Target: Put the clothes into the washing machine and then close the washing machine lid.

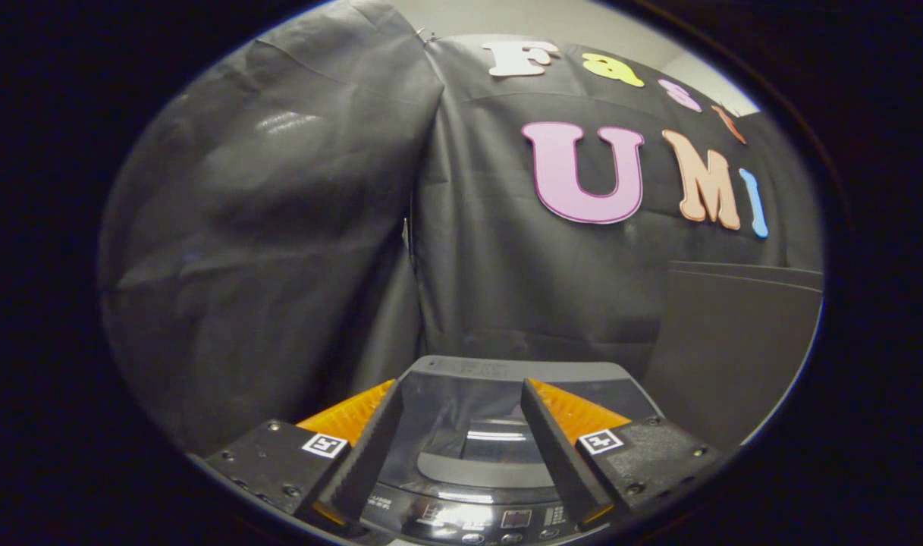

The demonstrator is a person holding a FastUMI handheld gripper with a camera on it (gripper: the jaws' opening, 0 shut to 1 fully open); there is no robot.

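Sitting below and between the fingers, the washing machine (499,455) shows a glossy lid (476,425) that appears closed, with its control panel (499,519) nearest. Above it the gripper (461,440) hangs with jaws spread and nothing between them. Black cloth (279,227) hangs behind. Risk, as a judgement: fingers could skid on the slick lid.

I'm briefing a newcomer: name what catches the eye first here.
The washing machine sits just beyond the gripper, its glossy dark lid down and the control panel nearest. The fingers are spread apart with nothing between them. Black cloth hangs behind the machine.
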